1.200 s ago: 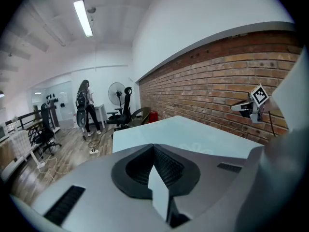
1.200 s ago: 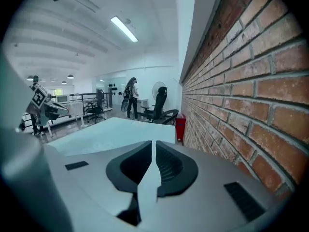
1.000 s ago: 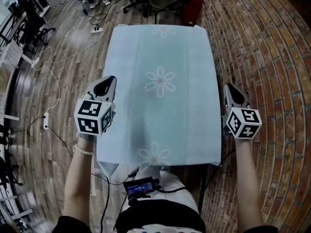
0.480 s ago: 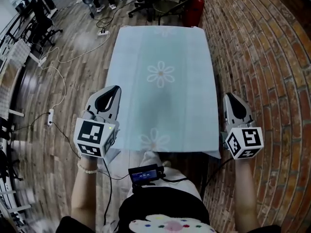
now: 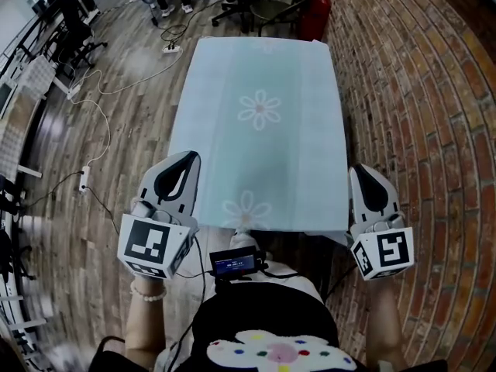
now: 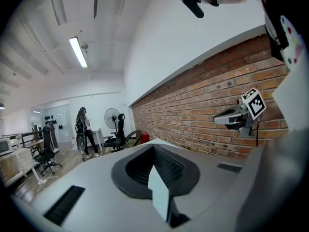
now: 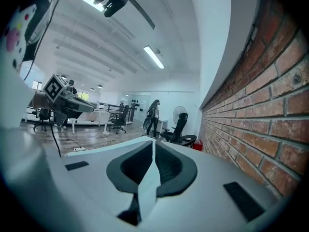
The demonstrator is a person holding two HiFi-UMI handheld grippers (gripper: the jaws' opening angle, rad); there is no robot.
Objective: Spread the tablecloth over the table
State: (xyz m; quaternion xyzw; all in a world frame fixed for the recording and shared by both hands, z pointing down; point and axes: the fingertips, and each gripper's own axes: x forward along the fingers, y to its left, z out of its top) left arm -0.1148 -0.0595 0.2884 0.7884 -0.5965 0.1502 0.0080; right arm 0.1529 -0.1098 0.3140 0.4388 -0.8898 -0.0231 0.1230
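Progress looks far along: the tablecloth lies flat and smooth from the far edge to the near one, with only its near corners left to release. The left gripper has its jaws clamped on a sliver of the near left corner. The right gripper is likewise closed on thin fabric, seemingly the near right corner.

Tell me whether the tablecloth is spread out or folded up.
Spread: the tablecloth lies flat, flowers showing, near corners pinched in the left tongs and right tongs.
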